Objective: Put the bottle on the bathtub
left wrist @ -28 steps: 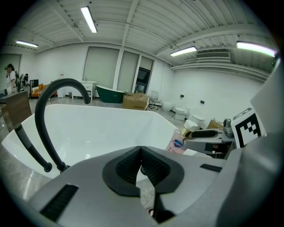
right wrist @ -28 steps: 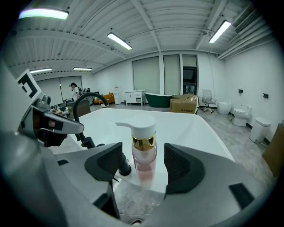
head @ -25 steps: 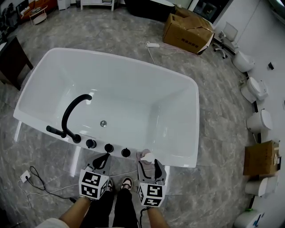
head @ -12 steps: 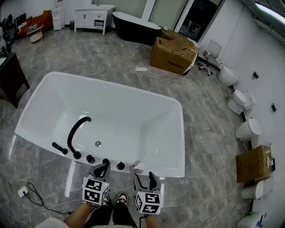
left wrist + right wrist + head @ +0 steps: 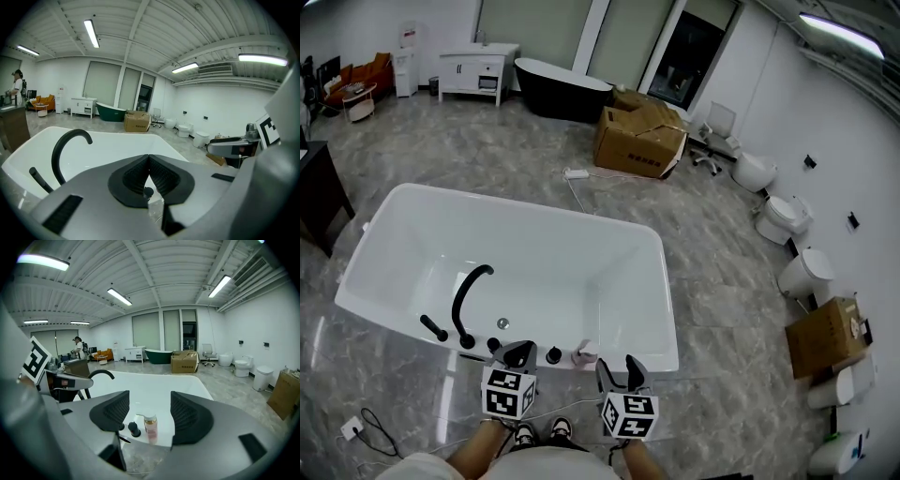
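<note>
We hold our left gripper (image 5: 519,351) with its jaws pressed together and our right gripper (image 5: 620,367) with its jaws spread wide and empty. Just beyond them, one bottle (image 5: 584,354) stands upright on the bathtub (image 5: 667,319) near rim, beside two visible knobs (image 5: 553,354). Open floor (image 5: 727,300) surrounds the tub. The bottle's label is too small to read.

"Where does the bottle stand?"

"The bottle (image 5: 584,355) is on the near edge of the bathtub (image 5: 633,281), toward its near right corner, just right of a knob (image 5: 553,355)."

"And further left?"

"More knobs along the same edge, then the faucet (image 5: 467,300) toward the near left corner."

"The grippers?"

"Both before the near edge. The left gripper (image 5: 517,352) is by the knobs, the right gripper (image 5: 619,367) just right of the bottle and apart from it."

"Behind the tub?"

"A cardboard box (image 5: 639,141) on the floor, and toilets (image 5: 783,214) along the right wall."
</note>
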Tool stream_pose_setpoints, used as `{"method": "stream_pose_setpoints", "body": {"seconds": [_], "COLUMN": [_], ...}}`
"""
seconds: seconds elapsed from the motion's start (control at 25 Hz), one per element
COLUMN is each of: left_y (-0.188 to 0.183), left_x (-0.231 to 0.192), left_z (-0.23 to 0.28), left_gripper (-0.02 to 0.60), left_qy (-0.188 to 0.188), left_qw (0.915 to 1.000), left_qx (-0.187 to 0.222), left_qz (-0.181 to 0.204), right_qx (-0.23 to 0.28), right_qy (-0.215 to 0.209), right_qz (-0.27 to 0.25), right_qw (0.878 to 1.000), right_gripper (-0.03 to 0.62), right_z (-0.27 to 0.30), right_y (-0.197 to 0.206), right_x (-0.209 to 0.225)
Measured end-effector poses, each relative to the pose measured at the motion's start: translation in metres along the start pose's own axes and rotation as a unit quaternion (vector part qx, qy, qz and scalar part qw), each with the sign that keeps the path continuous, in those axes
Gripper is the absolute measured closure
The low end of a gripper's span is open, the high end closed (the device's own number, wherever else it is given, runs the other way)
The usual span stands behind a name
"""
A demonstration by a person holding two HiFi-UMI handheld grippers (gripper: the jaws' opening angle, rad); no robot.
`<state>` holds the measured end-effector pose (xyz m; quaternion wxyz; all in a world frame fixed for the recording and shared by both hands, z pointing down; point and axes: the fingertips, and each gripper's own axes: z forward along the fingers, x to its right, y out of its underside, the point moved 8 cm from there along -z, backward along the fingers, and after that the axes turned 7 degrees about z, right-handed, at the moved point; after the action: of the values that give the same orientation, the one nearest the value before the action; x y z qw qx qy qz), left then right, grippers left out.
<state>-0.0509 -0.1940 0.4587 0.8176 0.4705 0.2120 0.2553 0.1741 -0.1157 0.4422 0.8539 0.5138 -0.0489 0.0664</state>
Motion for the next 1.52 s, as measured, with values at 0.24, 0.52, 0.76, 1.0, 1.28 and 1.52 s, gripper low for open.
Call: {"method": "stream_pose_setpoints", "body": {"seconds": [0.24,0.52,0.76,1.0,1.28,1.52], "left_y": [-0.021,-0.033,-0.037,-0.026,-0.023,-0.017], "left_x": [0.002,0.005,0.013,0.021,0.032,0.051], "left_z": [-0.010,-0.015,-0.017,-0.024,-0.034,-0.042], "left_gripper": [0.566,0.566,0.565,0.565,0.566,0.565], "left_qy": [0.023,0.033,0.038,0.042,0.026,0.013], "left_qw": [0.9993,0.9984,0.9982,0.9983,0.9989,0.9994], "left_qx": [0.027,0.036,0.036,0.028,0.028,0.022], "left_qz": [0.013,0.027,0.027,0.030,0.027,0.025], "right_qx": [0.046,0.077,0.078,0.081,0.085,0.072], "right_qy": [0.017,0.040,0.059,0.069,0.065,0.047], "right_qz": [0.018,0.044,0.061,0.066,0.061,0.055], "right_qw": [0.999,0.995,0.993,0.992,0.992,0.995], "right_gripper": [0.311,0.349,0.391,0.446,0.554,0.563], "right_z": [-0.011,-0.030,-0.044,-0.052,-0.064,-0.075], "right_y": [-0.025,-0.033,-0.031,-0.025,-0.025,-0.020], "right_x": [-0.006,-0.004,0.003,0.006,0.015,0.027]}}
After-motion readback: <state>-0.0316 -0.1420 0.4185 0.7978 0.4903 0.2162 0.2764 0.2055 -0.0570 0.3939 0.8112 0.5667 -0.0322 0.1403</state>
